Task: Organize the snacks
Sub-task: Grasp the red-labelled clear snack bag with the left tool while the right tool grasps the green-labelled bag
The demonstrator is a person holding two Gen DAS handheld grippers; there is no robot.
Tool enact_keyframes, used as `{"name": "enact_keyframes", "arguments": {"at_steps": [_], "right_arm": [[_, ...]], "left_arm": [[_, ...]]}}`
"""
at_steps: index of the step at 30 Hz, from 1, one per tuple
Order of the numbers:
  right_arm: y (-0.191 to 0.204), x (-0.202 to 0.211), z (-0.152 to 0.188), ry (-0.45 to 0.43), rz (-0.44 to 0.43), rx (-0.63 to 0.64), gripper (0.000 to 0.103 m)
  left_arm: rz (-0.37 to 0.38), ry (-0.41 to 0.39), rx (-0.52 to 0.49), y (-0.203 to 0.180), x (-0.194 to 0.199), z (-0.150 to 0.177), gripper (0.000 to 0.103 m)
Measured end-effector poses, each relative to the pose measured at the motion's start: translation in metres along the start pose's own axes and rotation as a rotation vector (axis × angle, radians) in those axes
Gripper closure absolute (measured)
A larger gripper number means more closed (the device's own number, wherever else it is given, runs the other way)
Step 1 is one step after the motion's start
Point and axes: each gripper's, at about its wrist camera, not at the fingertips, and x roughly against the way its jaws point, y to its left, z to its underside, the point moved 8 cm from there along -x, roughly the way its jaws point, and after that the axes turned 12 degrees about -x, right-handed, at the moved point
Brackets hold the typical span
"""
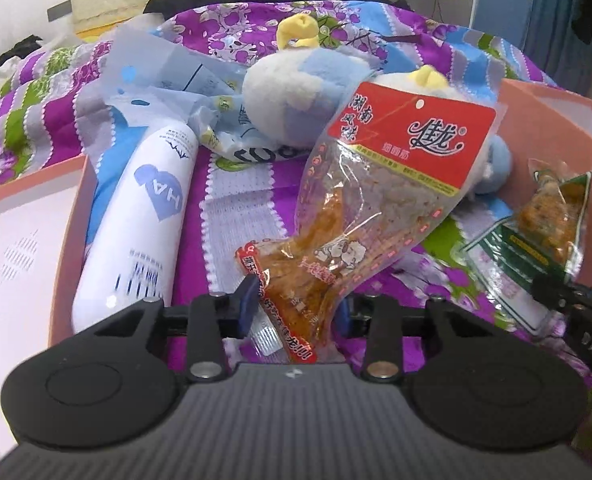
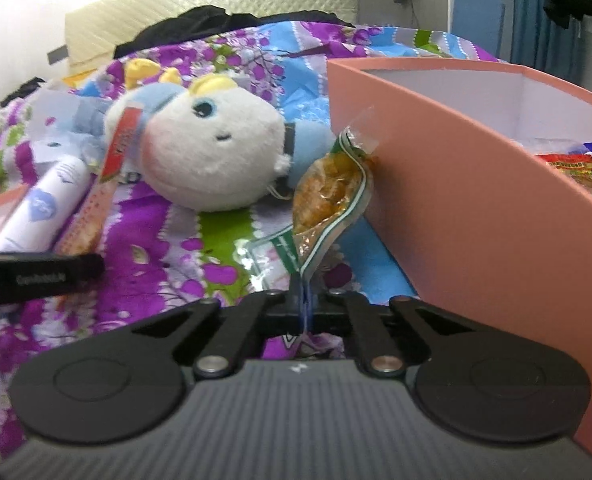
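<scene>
My left gripper (image 1: 296,312) is shut on the lower end of a clear snack pack with a red label (image 1: 380,184), holding it up above the bed quilt. The pack also shows edge-on in the right wrist view (image 2: 107,184). My right gripper (image 2: 302,304) is shut on the bottom of a green-trimmed snack pack (image 2: 328,200), which stands upright against the pink box wall (image 2: 456,200). That pack also shows in the left wrist view (image 1: 544,216). More snack packs (image 2: 576,168) lie inside the pink box.
A white and blue plush toy (image 2: 211,152) lies on the purple floral quilt (image 2: 143,272) behind the packs. A white spray bottle (image 1: 135,232) leans against a second pink box (image 1: 15,240) at left. Crumpled pale blue plastic packaging (image 1: 167,80) lies behind it.
</scene>
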Motion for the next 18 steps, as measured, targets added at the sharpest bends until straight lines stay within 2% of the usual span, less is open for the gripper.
{"name": "enact_keyframes", "arguments": {"at_steps": [10,18], "right_arm": [[0.01,0.067,0.01,0.063,-0.126,0.009,0.1],[0.006,0.125,0.036,0.152,-0.196,0.045,0.1]], "left_arm": [[-0.01,0.029,0.117,-0.015,0.082,0.033,0.059],[-0.055,0.13,0.264,-0.026,0.146,0.081,0.059]]}}
